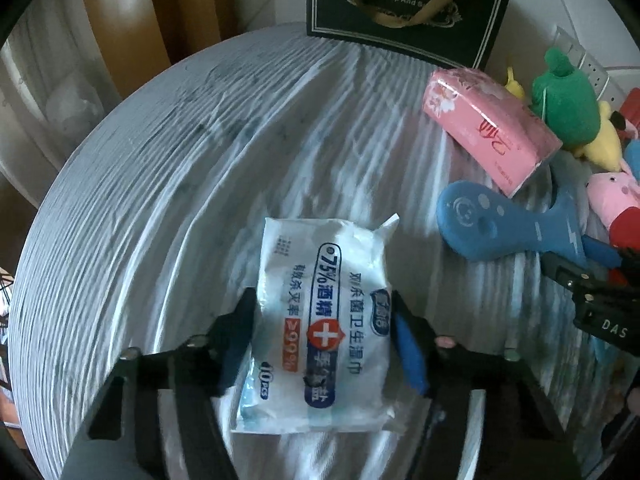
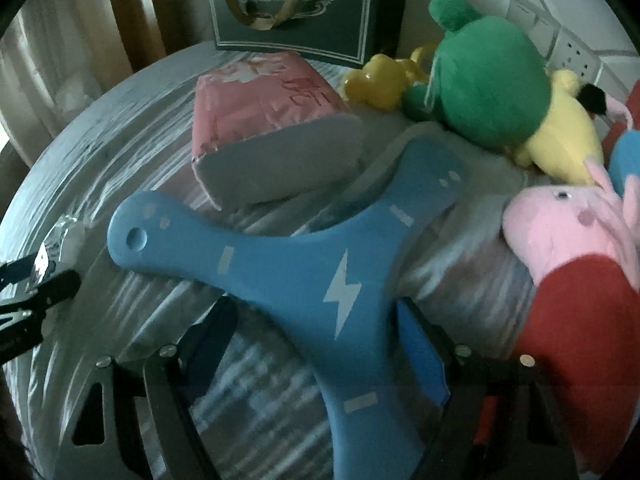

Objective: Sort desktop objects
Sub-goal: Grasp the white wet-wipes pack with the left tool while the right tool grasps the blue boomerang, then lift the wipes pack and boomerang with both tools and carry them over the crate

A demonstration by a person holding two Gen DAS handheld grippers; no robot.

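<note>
Low in the left wrist view, the left gripper point(image 1: 324, 336) brackets the white plastic pack of alcohol wet wipes point(image 1: 320, 320), both pads against its long edges, pinching it flat on the round bench point(image 1: 160, 152) with the pale streaked cover. That soft pack could buckle or slide out on a lift, since the hold sits toward one end. Bottom centre of the right wrist view, the right gripper point(image 2: 316, 344) stands spread around the waist of the blue three-armed foam boomerang with the white lightning bolt point(image 2: 320, 264); the right pad looks close against it, the left pad clear, so nothing is pinched. Closing off-centre could spin that flat toy into the pink tissue pack point(image 2: 260, 116) just beyond. Count: one wipes pack, one boomerang, one tissue pack, one dark gift bag point(image 2: 296, 4) at top, and three plush toys at right: green point(image 2: 480, 76), yellow point(image 2: 560, 136), pink pig in red point(image 2: 568, 248).
</note>
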